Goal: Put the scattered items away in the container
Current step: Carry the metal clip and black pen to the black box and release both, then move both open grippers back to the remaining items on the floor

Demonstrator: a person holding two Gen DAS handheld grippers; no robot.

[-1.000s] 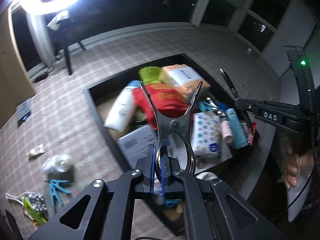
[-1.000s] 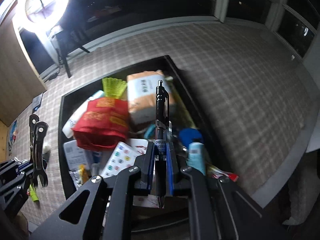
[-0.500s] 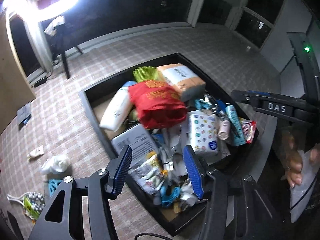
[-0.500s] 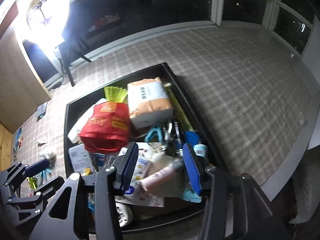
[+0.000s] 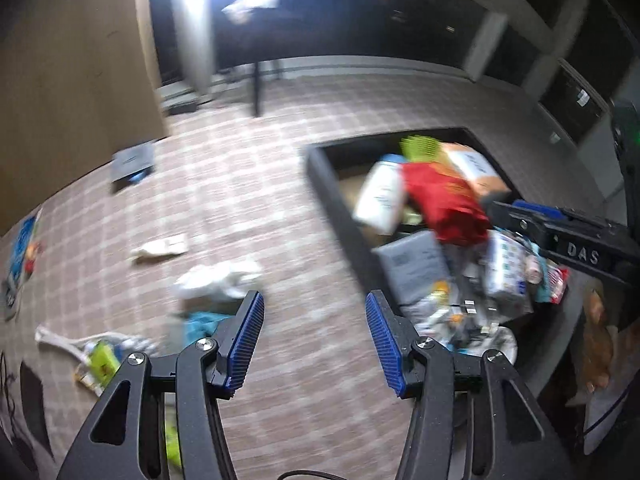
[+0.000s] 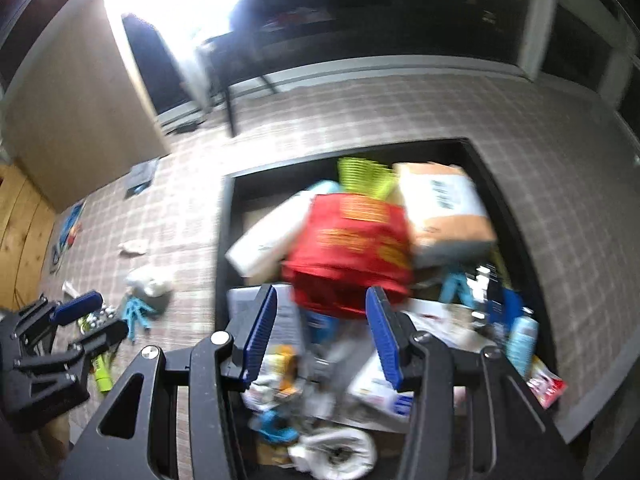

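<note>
Left wrist view: the left gripper (image 5: pixel 314 334) stands wide with nothing between its blue pads (image 5: pixel 248 340), over bare checked carpet (image 5: pixel 240 184). Right of it lies the dark container (image 5: pixel 328 196), long axis running away from the tongs, heaped with a white bottle (image 5: pixel 380 200), a red bag (image 5: pixel 444 208) and an orange packet (image 5: pixel 476 172). Left of the tongs lie scattered items: crumpled white plastic (image 5: pixel 218 280), a teal clip (image 5: pixel 200 324) and a yellow-green toy (image 5: pixel 100 362), all blurred. The right gripper (image 6: pixel 320 330) is also wide and empty, over the container's heap.
</note>
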